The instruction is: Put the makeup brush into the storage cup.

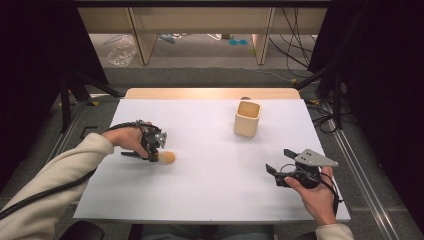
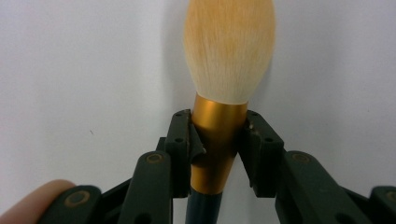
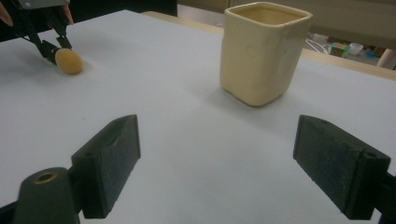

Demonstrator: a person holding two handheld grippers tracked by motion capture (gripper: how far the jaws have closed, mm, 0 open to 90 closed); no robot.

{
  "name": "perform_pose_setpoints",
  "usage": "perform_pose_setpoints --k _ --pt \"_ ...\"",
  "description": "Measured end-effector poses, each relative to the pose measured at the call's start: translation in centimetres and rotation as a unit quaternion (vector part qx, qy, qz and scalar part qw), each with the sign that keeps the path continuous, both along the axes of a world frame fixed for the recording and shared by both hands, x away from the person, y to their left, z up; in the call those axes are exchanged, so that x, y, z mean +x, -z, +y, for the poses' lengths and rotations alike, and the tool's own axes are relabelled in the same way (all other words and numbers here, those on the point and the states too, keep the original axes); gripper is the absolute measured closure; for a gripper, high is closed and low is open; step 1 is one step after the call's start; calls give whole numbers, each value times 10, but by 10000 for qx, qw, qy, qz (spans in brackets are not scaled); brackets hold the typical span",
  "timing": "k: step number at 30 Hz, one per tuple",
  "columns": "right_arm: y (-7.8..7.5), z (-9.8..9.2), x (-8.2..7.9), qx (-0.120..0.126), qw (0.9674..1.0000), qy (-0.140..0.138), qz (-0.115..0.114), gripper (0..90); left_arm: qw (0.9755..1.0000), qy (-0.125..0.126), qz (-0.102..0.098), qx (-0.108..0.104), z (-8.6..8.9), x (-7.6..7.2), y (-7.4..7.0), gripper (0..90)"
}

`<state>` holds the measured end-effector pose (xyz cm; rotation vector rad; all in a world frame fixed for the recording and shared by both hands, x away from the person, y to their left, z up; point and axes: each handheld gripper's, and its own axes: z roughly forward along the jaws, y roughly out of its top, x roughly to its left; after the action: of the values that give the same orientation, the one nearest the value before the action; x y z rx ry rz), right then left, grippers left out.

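Note:
A makeup brush (image 2: 219, 126) with a gold ferrule, dark handle and fluffy orange-tan bristles (image 1: 167, 157) lies low over the white table on the left. My left gripper (image 1: 153, 152) is shut on the ferrule, both pads pressing its sides; the bristle head points right, toward the table's middle. A cream square cup (image 1: 247, 118) stands upright at the back right, also large in the right gripper view (image 3: 264, 51). My right gripper (image 1: 277, 161) rests at the front right, open, jaws wide with nothing between them (image 3: 219, 172). The brush head (image 3: 68, 61) shows far off to the left.
The white table sheet (image 1: 215, 175) covers most of a wooden top. Dark curtains and tripod legs flank the table on both sides. Shelving and cables sit on the floor beyond the far edge.

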<state>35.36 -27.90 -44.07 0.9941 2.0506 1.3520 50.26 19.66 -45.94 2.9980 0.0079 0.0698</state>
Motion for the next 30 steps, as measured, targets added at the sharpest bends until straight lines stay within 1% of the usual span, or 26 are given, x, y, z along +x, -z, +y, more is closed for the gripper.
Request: perform_pose_setpoints --k 1,2,4,5,7,8,9,10,12,14,15,16,17,18,19,20,21,22,23,24,25,26,27,28,29,30 --pt "0 0 0 2 10000 3 -35 158 10000 1 -8 -5 0 0 0 664" --pt "1 0 0 23 10000 -14 51 158 10000 1 -22 -12 0 -1 0 664" --pt "1 0 0 21 10000 -2 82 158 10000 -11 -25 -29 1 -1 0 664" --pt "0 -1 1 -41 10000 23 6 159 10000 25 -54 -24 1 0 0 664" --pt "0 0 0 -44 10000 27 30 158 10000 24 -64 -30 1 -1 0 664" --pt "1 0 0 38 9999 -30 90 158 10000 9 -62 -44 2 -1 0 664" --pt "1 0 0 38 9999 -30 90 158 9999 0 -89 -78 2 -1 0 664" --pt "0 -1 0 -57 10000 39 23 159 9999 4 -93 -85 2 -2 0 665" --pt "0 0 1 -34 10000 57 0 159 9999 -58 -83 -136 3 -2 0 664" --pt "1 0 0 -46 10000 15 29 157 9998 -46 -98 -143 3 -2 0 664" --pt "1 0 0 -53 10000 16 26 158 9998 -53 -119 -156 4 -3 0 664" --pt "0 0 1 -25 10000 55 26 159 9998 -30 -187 -53 4 -3 -1 665" --pt "0 0 0 12 9999 48 109 159 9997 -23 -257 -10 4 -3 -1 665" --pt "0 -1 0 -106 9999 54 62 158 9997 -23 -257 -10 4 -3 -1 665" --pt "0 -1 0 -106 9999 54 62 158 9994 -9 -336 -5 4 -2 -1 665" --pt "1 0 1 -40 10000 19 6 158 9994 -38 -341 -41 5 -2 -1 665" --pt "1 0 1 -40 10000 19 6 158 9994 -38 -341 -41 5 -2 -1 665" --pt "0 -1 1 -31 10000 32 34 159 9995 -55 -301 -58 5 -3 -1 665" --pt "1 0 2 -33 10000 58 -24 159 9995 -62 -312 -87 5 -2 -2 665" --pt "1 0 1 -11 9999 17 106 159 9994 -74 -315 -144 6 -2 -3 665" --pt "1 0 1 -11 9999 17 106 159 9992 -109 -312 -211 6 -2 -4 665" --pt "0 -1 0 -84 9998 14 181 158 9990 -110 -342 -257 7 -2 -4 665" --pt "0 0 0 -71 9998 19 179 157 9989 -126 -347 -280 7 -2 -4 665" --pt "1 0 1 4 10000 1 87 157 9989 -95 -359 -276 7 -2 -5 665" --pt "0 -1 1 -16 10000 46 84 160 9989 -100 -359 -298 7 -2 -6 665" --pt "1 0 2 -26 9999 37 119 159 9982 -177 -375 -442 7 -1 -10 665"
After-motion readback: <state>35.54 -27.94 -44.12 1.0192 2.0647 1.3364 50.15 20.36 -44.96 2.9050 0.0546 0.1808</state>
